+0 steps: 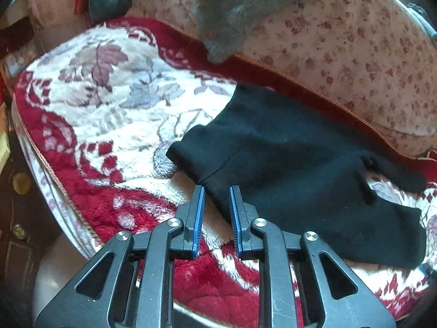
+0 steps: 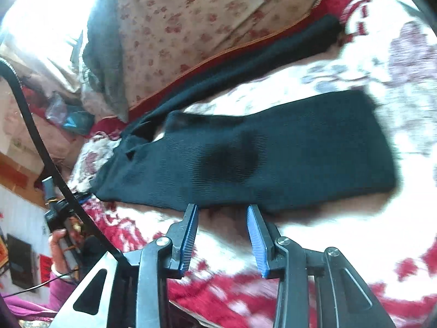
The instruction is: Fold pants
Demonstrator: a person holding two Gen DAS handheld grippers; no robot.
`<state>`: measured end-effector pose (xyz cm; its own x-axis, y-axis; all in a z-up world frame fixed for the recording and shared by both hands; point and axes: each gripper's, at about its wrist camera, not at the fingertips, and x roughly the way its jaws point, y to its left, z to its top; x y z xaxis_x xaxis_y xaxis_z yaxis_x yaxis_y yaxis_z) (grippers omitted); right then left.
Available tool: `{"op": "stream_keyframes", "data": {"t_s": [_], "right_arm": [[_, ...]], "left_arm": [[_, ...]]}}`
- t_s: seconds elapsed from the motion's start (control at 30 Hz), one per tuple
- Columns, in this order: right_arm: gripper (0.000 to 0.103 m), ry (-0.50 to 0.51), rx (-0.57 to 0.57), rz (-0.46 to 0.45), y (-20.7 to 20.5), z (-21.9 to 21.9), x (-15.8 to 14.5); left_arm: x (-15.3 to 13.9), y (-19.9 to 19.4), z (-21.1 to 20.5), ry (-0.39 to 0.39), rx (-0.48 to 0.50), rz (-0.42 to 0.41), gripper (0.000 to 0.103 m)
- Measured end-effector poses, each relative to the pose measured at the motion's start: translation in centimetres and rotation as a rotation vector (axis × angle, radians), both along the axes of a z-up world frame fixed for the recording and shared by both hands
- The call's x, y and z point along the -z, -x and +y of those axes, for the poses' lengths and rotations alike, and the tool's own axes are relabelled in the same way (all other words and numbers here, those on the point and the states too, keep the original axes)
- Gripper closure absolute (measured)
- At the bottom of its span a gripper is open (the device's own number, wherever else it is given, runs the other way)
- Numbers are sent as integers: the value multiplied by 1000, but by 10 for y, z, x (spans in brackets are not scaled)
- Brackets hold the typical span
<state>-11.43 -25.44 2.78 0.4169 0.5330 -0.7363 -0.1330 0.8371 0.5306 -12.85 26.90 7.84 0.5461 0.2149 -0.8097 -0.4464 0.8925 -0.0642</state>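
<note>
Black pants (image 1: pixel 295 158) lie flat on a red and white floral blanket (image 1: pixel 109 114). In the left wrist view my left gripper (image 1: pixel 217 188) is open, its blue-padded fingers straddling the near corner of the pants' hem edge without closing on it. In the right wrist view the pants (image 2: pixel 259 158) stretch across the blanket (image 2: pixel 355 232), one leg near and another strip further back. My right gripper (image 2: pixel 222 207) is open and empty, its fingertips just at the near edge of the cloth.
A pink floral quilt (image 1: pixel 341 49) is piled behind the pants, with a grey fuzzy cloth (image 1: pixel 232 13) on it. The bed edge drops off at the left (image 1: pixel 41 164). A hand holding the other gripper's handle (image 2: pixel 60 240) shows at the left of the right wrist view.
</note>
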Motion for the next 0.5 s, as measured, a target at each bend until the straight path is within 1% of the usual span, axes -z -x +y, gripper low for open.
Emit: {"op": "stream_keyframes", "data": {"t_s": [0.13, 0.17, 0.2, 0.23, 0.27, 0.3, 0.33, 0.4, 0.43, 0.5], "right_arm": [[67, 96, 112, -27, 3, -43, -14], [67, 124, 136, -34, 1, -51, -16], [66, 142, 151, -36, -1, -56, -15], [66, 160, 170, -36, -4, -62, -14], [66, 174, 188, -37, -8, -66, -11], [66, 177, 195, -38, -12, -68, -9], [66, 177, 196, -37, -17, -68, -6], [66, 175, 181, -31, -29, -64, 0], [64, 176, 173, -26, -35, -64, 4], [64, 169, 153, -17, -48, -63, 12]], "left_arm": [[-20, 2, -22, -12, 73, -37, 86], [-25, 1, -31, -3, 108, -50, 86], [-30, -2, -42, 13, 145, -64, 83], [-34, -6, -52, 30, 181, -78, 73], [-37, -9, -61, 46, 215, -94, 57], [-40, -13, -71, 60, 250, -108, 50], [-42, -18, -84, 74, 293, -124, 45], [-46, -32, -113, 99, 390, -132, 45], [-46, -36, -121, 113, 421, -131, 45], [-45, -52, -148, 162, 497, -120, 45]]}}
